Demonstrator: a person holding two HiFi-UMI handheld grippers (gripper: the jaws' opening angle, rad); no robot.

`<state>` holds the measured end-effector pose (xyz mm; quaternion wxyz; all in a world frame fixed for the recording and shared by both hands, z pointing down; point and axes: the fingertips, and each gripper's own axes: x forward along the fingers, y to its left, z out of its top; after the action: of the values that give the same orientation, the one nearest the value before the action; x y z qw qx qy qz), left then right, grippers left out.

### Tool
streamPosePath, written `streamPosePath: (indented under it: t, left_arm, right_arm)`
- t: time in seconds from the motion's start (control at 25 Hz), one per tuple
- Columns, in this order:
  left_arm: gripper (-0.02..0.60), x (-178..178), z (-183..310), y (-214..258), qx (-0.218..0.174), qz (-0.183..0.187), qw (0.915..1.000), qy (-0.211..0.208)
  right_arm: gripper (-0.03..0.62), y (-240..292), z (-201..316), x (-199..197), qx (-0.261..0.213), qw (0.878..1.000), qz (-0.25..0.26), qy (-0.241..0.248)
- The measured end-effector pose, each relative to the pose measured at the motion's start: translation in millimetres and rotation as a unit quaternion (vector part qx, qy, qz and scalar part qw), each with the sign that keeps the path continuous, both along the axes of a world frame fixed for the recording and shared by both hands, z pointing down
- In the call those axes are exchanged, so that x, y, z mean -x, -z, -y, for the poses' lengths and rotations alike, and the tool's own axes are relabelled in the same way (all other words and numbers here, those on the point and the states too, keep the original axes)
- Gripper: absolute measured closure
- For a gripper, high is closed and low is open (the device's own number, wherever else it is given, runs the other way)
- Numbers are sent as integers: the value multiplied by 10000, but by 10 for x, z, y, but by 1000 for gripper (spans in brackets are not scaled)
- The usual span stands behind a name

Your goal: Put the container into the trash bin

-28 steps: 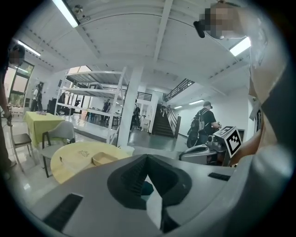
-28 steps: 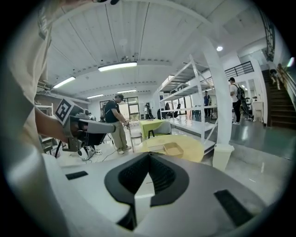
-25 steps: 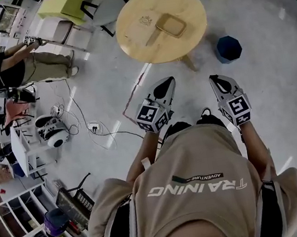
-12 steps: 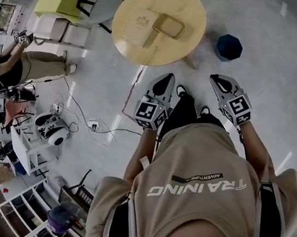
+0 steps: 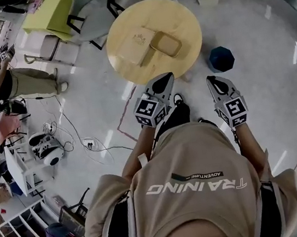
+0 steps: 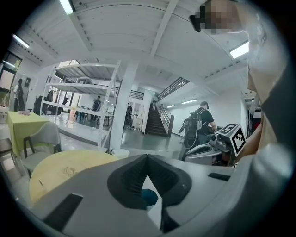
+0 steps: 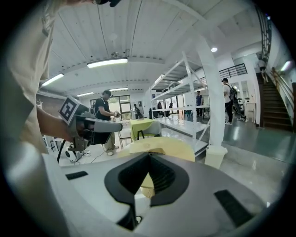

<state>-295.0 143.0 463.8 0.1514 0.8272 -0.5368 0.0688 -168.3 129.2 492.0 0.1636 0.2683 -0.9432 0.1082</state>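
Head view: the container (image 5: pixel 166 44) lies on the round counter (image 5: pixel 122 19), near its closer edge. The left gripper (image 5: pixel 161 84) and right gripper (image 5: pixel 213 82) have their fingers closed and empty above open floor (image 5: pixel 274 69). A dark blue bin (image 5: pixel 221 58) stands beside the counter.

The round table (image 5: pixel 129 63) is pale wood, smooth and matt. The container (image 5: pixel 166 44) on it is tan and dull; whether it is paper pulp or plastic I cannot tell. The trash bin (image 5: pixel 221 58) looks like dark blue plastic, faceted, with little shine. The floor (image 5: pixel 275 79) is pale, hard and glossy, streaked with reflected light. The left gripper (image 5: pixel 164 83) and the right gripper (image 5: pixel 215 84) have matt grey plastic shells and black ribbed pads (image 6: pixel 132 178). The person's shirt (image 5: pixel 203 190) is beige cloth.
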Motion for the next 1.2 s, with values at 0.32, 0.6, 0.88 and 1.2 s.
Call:
streamPosePath:
  t: [0.32,0.6,0.88,1.2]
  left_arm:
    - [572,476,420,-98,139,57,9992,-375]
    - [572,635,722,-305,276,81,9963,-815]
    - [572,526,976,-458,374,133,9937,-1047]
    - [571,402,1231,-864,1002,276,9894,-1013]
  right_arm:
    - [592,171,343,614,-79,9998,5,-163]
    - [592,53,557,869,-99,9984,-193,-515]
    - [592,-21,717,853,41,9975,-246,-659]
    - [592,-90,905,766,218,9974,-236,-650]
